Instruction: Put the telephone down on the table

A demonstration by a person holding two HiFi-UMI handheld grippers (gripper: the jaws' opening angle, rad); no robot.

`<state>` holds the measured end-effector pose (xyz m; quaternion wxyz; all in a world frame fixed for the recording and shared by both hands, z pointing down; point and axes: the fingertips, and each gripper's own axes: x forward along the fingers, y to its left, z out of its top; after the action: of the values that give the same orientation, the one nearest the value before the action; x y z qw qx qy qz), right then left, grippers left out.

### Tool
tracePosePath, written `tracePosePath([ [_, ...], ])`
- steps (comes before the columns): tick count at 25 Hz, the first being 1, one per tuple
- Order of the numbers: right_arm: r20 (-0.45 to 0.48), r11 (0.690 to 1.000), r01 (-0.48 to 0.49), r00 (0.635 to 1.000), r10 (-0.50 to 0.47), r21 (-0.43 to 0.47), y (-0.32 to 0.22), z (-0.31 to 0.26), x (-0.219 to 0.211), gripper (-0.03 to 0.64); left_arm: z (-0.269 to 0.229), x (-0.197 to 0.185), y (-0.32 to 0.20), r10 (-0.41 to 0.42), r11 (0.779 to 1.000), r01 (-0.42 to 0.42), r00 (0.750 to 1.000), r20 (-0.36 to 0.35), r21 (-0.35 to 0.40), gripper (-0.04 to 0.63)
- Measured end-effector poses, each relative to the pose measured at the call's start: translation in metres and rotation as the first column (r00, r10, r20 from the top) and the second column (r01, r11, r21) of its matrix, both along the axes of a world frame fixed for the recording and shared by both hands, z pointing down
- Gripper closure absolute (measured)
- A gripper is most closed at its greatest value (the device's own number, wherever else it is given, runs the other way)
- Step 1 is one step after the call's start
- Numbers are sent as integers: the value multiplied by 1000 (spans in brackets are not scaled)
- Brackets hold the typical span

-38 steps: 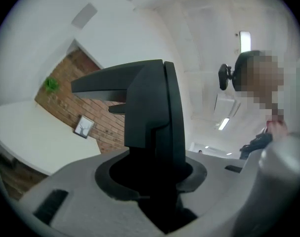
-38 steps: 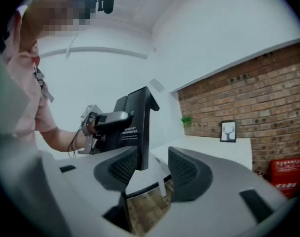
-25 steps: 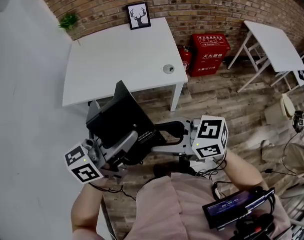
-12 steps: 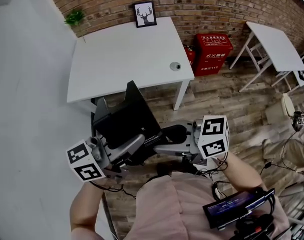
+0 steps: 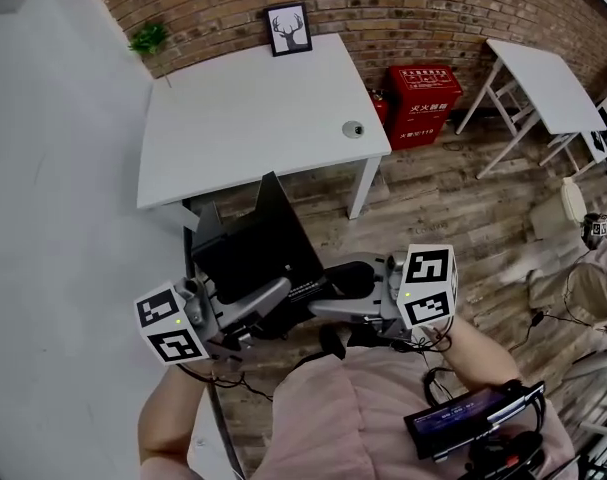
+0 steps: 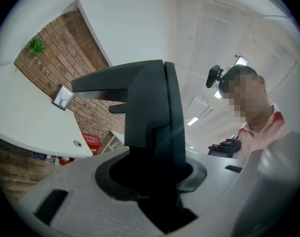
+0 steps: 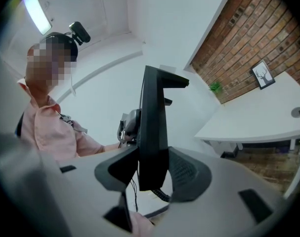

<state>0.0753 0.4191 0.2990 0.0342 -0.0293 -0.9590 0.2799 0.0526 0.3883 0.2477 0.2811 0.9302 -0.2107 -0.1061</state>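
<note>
Black angular telephone (image 5: 251,253), its flat panel tilted upward.

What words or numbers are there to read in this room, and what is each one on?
"灭火器箱" in white on the red cabinet by the brick wall; the smaller line beneath seems to end in "119".
Telephone: faint white print near its edge, too small to read.
Screen of the device at the person's waist: too small to read.
Framed picture: a deer's head, no words.
Patterned cubes: black-and-white squares, no words.
</note>
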Motion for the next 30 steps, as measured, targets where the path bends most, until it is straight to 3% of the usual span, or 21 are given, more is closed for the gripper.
tracePosePath([
  [12,21,999,17,1000,-16,-46,-40,13,-3,434,15,5,-44,38,999,-37,999,38,-35,434],
  [30,41,992,75,997,-71,-103,-196,19,-1,439,25,4,-201,-8,995,13,999,47,-96,434],
])
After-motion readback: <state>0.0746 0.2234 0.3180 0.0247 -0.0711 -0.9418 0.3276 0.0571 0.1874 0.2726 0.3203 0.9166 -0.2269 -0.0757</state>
